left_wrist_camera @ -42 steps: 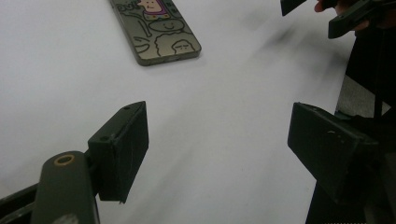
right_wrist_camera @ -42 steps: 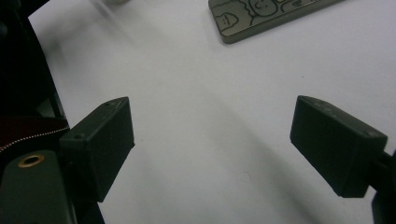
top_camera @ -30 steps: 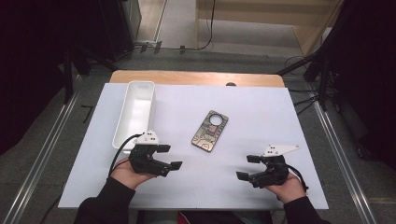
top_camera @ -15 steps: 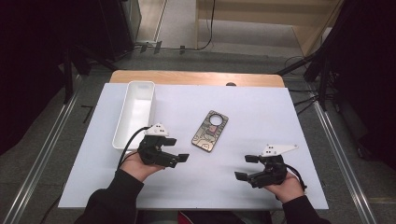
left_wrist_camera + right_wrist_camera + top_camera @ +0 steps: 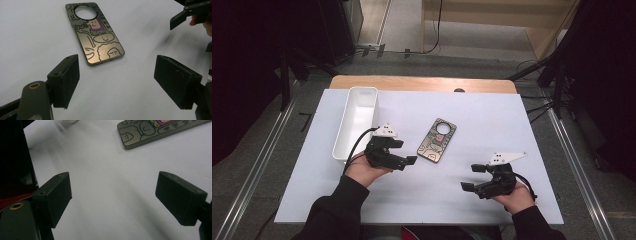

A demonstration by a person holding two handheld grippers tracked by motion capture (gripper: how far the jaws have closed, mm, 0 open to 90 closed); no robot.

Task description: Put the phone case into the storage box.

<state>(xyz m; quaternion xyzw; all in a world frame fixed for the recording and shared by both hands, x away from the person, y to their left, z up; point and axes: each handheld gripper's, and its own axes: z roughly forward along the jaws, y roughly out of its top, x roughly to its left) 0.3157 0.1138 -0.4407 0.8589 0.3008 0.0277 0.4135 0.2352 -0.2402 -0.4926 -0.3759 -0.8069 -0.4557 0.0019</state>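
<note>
Work in hand: by the look of it, picking up the phone case [image 5: 437, 141] from the white counter [image 5: 492, 120], with the left gripper [image 5: 404, 161] reaching for it.

Phone case, place: it lay flat near the middle of the counter, printed side up, with its round camera cut-out at the far end; the white tray [image 5: 357, 121] stood well to its left.

Phone case, long axis: it ran from near to far, tilted a little so the far end leaned right in the high view. In the left gripper view the phone case [image 5: 95, 32] stretched up and away from the jaws.

Left gripper, jaws: wide open, nothing between them. The near corner of the case lay just ahead of the left-hand jaw, not yet inside the gap.

Right gripper [image 5: 473, 177], jaws: also open and empty, resting low near the front right of the counter. In the right gripper view only the near end of the phone case [image 5: 160, 131] sat at the top edge, well ahead of the jaws.

Nearer hand: the left, just beside the case's near-left edge; the right was well apart.

Judgement on the next move: the left jaws would probably need to straddle the narrow width, across the long axis.
</note>
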